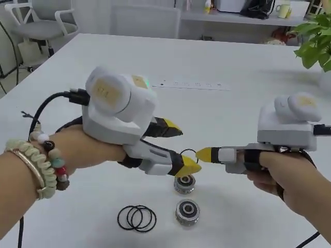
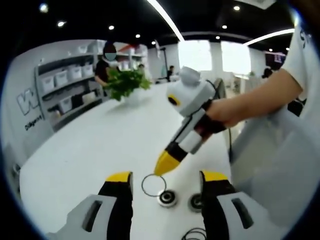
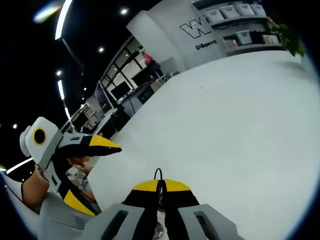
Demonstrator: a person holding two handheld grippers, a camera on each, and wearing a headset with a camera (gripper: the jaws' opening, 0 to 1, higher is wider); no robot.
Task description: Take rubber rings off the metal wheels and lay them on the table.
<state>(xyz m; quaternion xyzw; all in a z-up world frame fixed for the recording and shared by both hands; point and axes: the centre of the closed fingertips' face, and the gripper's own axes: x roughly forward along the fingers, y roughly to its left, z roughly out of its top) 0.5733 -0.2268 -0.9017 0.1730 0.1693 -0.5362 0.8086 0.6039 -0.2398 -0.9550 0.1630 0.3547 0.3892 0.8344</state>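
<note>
Open-plan office: swivel chair [image 1: 44,23], storage-bin shelves [image 2: 65,87], white table [image 1: 217,119].

An office chair [image 1: 39,23] stands at ten o'clock, a leafy plant [image 1: 316,44] at two, and a mug [image 1: 282,9] just above the plant.

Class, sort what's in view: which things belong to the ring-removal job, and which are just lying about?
Job: left tool; right tool; held rubber ring; far metal wheel; near metal wheel; loose rings.
Lying about: potted plant; office chair; mug.
</note>
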